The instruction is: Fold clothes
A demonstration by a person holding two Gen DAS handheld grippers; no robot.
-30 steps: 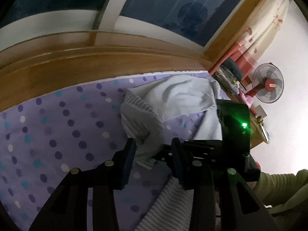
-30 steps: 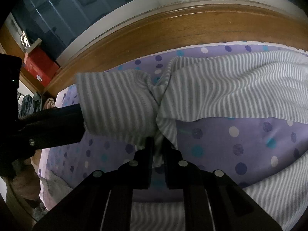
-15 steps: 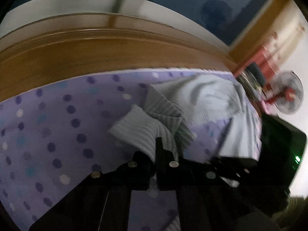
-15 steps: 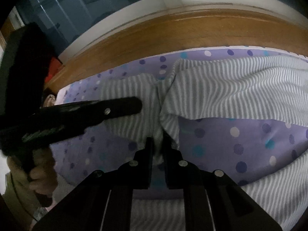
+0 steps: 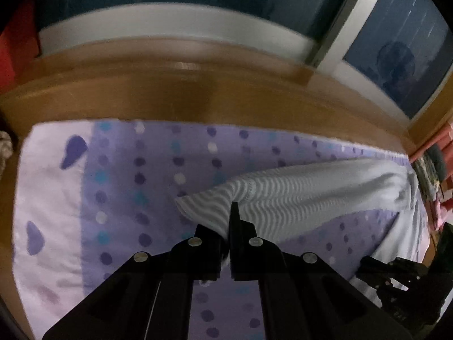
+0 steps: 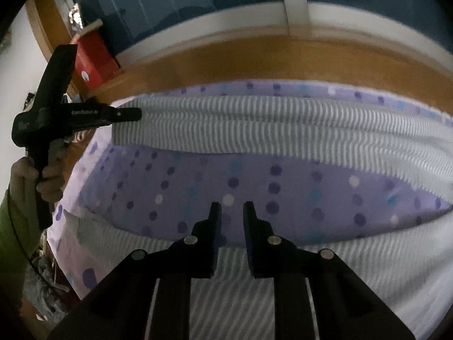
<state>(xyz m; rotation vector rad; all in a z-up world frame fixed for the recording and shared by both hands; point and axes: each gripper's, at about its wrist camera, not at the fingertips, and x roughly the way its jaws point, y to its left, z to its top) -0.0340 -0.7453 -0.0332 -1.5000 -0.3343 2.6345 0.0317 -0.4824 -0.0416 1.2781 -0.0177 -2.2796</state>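
a: the striped garment [image 6: 283, 130] lies across the bed [image 5: 127, 198], on the purple dotted sheet. one long sleeve is drawn out straight along the far side, near the wooden headboard [image 6: 254, 59], and the body of it is bunched at the near edge.

b: who has hold of it?

a: the left gripper [image 5: 230, 226]. its jaws are closed on the cuff end of the sleeve; from its own camera you can see striped cloth pinched right between them. from the other side you can see it out at the sleeve's far left tip, with the person's hand [image 6: 42, 175] round the handle.

b: why pull it out that way?

a: i'd guess to take the slack out, so the sleeve lies flat and can be folded over the body in one clean line.

b: and the right gripper [image 6: 232, 215]?

a: its jaws are opening, and nothing is between them, only bare sheet showing through the gap. it hovers above the near part of the garment.

b: so it's free.

a: looks that way. probably it goes for another hold next, on the body or the shoulder, to pin the cloth while the sleeve comes across. the folding seems early yet; the garment is mostly spread, not stacked.
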